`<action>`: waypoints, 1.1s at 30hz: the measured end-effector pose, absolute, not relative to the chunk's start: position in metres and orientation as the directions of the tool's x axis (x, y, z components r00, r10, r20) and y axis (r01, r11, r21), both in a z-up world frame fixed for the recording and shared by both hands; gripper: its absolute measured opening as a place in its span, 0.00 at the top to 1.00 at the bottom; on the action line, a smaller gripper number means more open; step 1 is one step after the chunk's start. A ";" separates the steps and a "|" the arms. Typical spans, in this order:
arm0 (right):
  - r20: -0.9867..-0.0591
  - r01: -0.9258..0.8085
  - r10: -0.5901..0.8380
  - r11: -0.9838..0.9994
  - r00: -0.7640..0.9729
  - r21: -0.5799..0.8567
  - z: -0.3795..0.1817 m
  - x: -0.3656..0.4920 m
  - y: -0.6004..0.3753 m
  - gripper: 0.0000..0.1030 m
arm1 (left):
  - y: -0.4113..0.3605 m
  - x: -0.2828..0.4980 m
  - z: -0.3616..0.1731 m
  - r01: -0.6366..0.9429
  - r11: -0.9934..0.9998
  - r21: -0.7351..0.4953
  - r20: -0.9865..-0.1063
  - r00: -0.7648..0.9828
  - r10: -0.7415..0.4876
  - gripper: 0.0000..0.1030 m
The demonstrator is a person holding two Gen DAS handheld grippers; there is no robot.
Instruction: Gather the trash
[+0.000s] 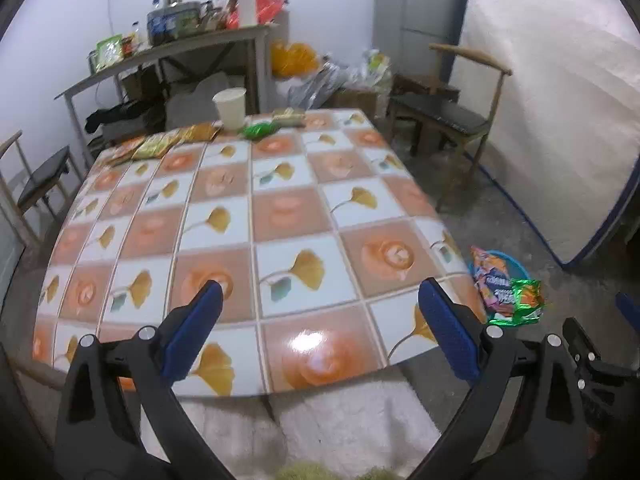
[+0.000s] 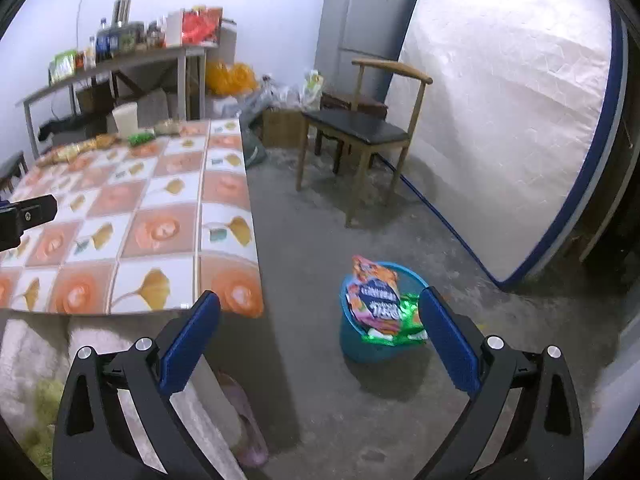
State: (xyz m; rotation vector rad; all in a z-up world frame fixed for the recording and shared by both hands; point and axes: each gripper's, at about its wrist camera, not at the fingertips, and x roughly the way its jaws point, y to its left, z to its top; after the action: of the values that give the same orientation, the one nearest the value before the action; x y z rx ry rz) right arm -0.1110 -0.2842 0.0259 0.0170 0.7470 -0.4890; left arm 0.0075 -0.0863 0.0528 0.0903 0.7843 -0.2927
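Observation:
A blue trash bin (image 2: 362,344) stands on the floor right of the table, holding an orange snack bag (image 2: 374,294) and a green wrapper (image 2: 408,312). That bin (image 1: 516,266) also shows in the left wrist view. My right gripper (image 2: 320,312) hangs open above the floor beside the bin, with nothing between its fingers. Over the near edge of the tiled table (image 1: 248,220), my left gripper (image 1: 320,312) is open and empty too. At the table's far end lie yellow wrappers (image 1: 160,144), a green wrapper (image 1: 260,130), another packet (image 1: 288,116) and a white cup (image 1: 230,106).
A wooden chair (image 2: 360,132) with a black seat stands beyond the bin, and a mattress (image 2: 512,120) leans on the right. A cluttered shelf table (image 1: 168,48), bags on the floor and a fridge (image 2: 364,20) fill the back. A second chair (image 1: 36,184) is at the left.

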 end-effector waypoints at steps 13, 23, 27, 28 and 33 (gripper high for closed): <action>-0.723 0.471 -0.409 0.873 0.557 -0.131 0.008 -0.104 -0.281 0.06 | -0.092 0.002 0.018 0.248 0.967 0.053 -0.802 0.588 -0.107 0.08; -0.725 0.464 -0.402 0.876 0.559 -0.129 0.007 -0.098 -0.285 0.06 | -0.079 0.002 0.020 0.179 0.982 0.065 -0.800 0.598 -0.056 0.08; -0.722 0.462 -0.402 0.877 0.563 -0.129 0.007 -0.098 -0.283 0.06 | -0.078 0.001 0.022 0.168 0.983 0.073 -0.797 0.603 -0.044 0.08; -0.722 0.463 -0.403 0.877 0.563 -0.128 0.007 -0.098 -0.283 0.06 | -0.078 0.002 0.023 0.165 0.983 0.074 -0.796 0.604 -0.041 0.08; -0.724 0.471 -0.405 0.873 0.559 -0.125 0.005 -0.100 -0.283 0.06 | -0.080 -0.002 0.027 0.171 0.982 0.083 -0.786 0.617 -0.041 0.08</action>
State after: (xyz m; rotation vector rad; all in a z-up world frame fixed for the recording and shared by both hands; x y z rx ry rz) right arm -0.0998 -0.2831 0.0055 0.0862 0.8304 -0.5169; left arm -0.0022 -0.0803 0.0266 0.1556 0.8981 -0.1229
